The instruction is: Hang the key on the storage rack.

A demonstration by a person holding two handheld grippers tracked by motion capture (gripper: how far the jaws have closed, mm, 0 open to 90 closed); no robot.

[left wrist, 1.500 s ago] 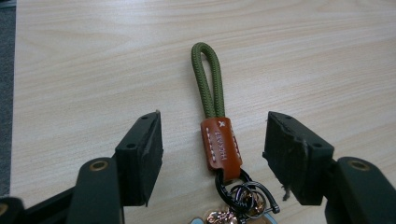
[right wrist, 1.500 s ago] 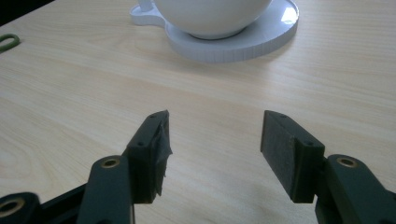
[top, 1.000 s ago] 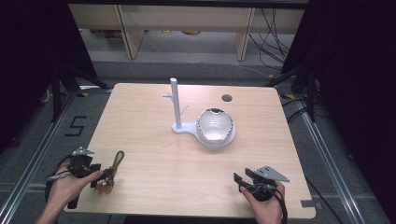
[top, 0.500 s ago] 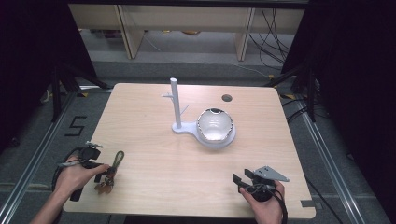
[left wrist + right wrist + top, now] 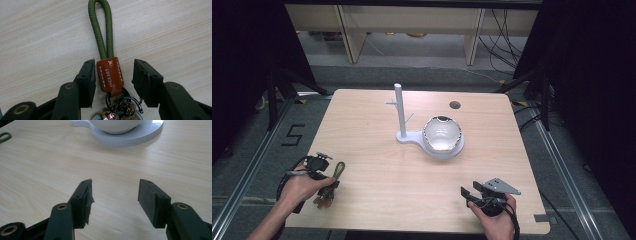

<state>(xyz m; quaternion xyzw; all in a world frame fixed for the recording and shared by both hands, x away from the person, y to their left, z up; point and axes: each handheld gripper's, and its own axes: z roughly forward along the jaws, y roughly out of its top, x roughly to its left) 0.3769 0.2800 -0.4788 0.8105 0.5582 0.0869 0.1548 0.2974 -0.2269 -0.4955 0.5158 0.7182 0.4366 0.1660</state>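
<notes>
Now | left tool point(image 5: 113, 75): jaws closing around, not yet pressing, stitched brown leather tab point(image 5: 110, 74) of keychain with braided green cord loop point(image 5: 100, 27), near-left on woodgrain worktop point(image 5: 377, 150) | right tool point(image 5: 114, 195): open, empty.

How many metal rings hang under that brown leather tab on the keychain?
3 at least: a big dark ring through the leather tab, and two smaller rings linked beside it. More may hide below the frame.

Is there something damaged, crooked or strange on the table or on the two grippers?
One thing: on the right gripper, the black pad of the jaw at the left of the right gripper view looks torn, with a ragged edge. The other pad is flat. The green cord keychain with orange leather tab lies flat and the white bowl stands upright.
</notes>
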